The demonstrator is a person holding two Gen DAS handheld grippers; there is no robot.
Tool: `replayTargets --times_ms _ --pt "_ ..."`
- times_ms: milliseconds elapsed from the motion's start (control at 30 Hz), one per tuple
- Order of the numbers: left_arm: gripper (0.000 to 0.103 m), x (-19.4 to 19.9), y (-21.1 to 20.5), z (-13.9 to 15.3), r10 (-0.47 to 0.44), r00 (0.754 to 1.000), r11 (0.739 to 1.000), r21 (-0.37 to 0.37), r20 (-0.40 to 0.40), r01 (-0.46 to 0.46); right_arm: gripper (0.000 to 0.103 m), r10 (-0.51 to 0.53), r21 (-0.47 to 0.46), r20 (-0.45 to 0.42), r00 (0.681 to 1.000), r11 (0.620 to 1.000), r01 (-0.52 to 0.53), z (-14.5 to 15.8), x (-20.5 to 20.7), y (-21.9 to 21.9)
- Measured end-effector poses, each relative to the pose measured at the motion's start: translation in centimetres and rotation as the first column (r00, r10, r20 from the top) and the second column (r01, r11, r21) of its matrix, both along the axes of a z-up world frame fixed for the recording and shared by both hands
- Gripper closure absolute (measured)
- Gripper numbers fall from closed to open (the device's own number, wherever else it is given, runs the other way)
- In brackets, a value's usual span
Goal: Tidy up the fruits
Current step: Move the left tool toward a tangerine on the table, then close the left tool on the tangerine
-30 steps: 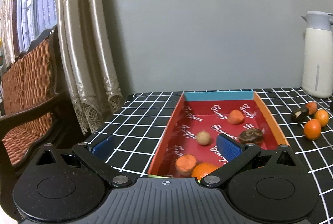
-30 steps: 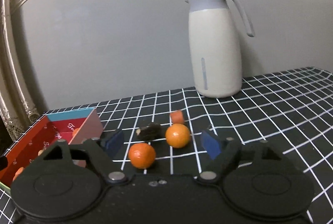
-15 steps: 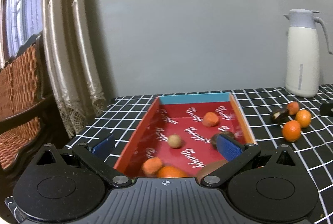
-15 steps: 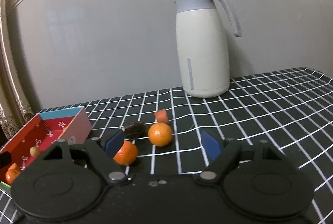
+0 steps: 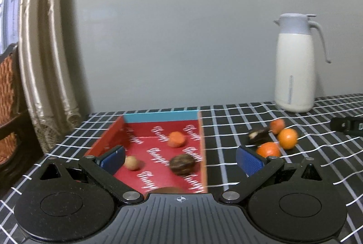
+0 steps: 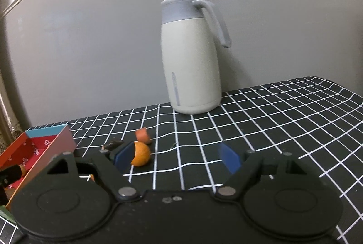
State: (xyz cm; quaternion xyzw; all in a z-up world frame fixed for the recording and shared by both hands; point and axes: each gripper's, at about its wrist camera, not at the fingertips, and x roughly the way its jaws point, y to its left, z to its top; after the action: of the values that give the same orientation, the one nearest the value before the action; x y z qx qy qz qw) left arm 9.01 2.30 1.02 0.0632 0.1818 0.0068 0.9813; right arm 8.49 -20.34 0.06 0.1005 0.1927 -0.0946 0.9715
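Both views have slid sideways since a second ago: in the left wrist view the red box (image 5: 145, 153) has shifted from the centre toward the lower left, and the jug (image 5: 295, 67), cut off at the right edge before, now shows whole. In the right wrist view the jug (image 6: 192, 55) has drifted from right of centre to the middle, and the fruit has moved to the lower left.

At the bottom of its frame the left gripper (image 5: 180, 159) has its blue pads spread wide with nothing pinched; the left pad overlaps the box. Inside the box lie a small tan ball (image 5: 131, 162), an orange piece (image 5: 176, 139) and a dark brown fruit (image 5: 182, 164).

On the checked cloth (image 5: 226, 121), right of the box, sit two oranges (image 5: 287, 138), a dark piece (image 5: 258, 135) and a small orange chunk (image 5: 277, 126), close together.

Likewise spread and empty, the right gripper (image 6: 177, 157) has one orange (image 6: 141, 153) just behind its left pad, with the chunk (image 6: 143, 134) beyond it and the dark piece (image 6: 112, 145) to its left.
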Motion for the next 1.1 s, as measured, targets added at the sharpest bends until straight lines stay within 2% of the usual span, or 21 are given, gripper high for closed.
replayTargets --times_ms 267,433,600,800,967,1000,1100 --pt "0.0 0.6 -4.3 -0.4 -0.076 0.997 0.997 -0.009 0.031 0.076 0.022 -0.018 -0.009 0.011 1.0 1.0 0.018 0.0 0.5 -0.8" --pt "0.0 1.6 -5.7 -0.8 -0.106 0.994 0.993 -0.043 -0.001 0.105 0.022 -0.038 -0.048 0.012 0.999 0.998 0.039 -0.2 1.2 -1.2" --pt "0.001 2.8 -6.7 -1.6 -0.117 0.992 0.991 -0.066 -0.038 0.114 0.022 -0.062 -0.029 0.013 0.998 0.998 0.062 -0.6 2.6 -1.9" --pt "0.001 4.3 -8.1 -2.6 -0.116 0.991 0.993 -0.046 -0.072 0.113 0.022 -0.06 -0.025 0.016 0.998 0.998 0.061 -0.8 3.6 -2.2" --pt "0.001 6.0 -8.6 -3.4 -0.099 0.987 0.994 -0.068 -0.125 0.091 0.022 -0.067 -0.022 0.008 0.998 0.998 0.067 -0.9 4.0 -2.9" --pt "0.002 6.3 -8.7 -3.5 -0.096 0.987 0.994 -0.069 -0.13 0.087 0.022 -0.07 -0.021 0.007 0.998 0.997 0.07 -0.9 4.1 -3.1" --pt "0.016 7.2 -9.0 -3.9 -0.1 0.982 0.993 -0.081 -0.16 0.088 0.022 -0.081 -0.015 0.008 0.997 0.997 0.081 -1.0 4.3 -3.7"
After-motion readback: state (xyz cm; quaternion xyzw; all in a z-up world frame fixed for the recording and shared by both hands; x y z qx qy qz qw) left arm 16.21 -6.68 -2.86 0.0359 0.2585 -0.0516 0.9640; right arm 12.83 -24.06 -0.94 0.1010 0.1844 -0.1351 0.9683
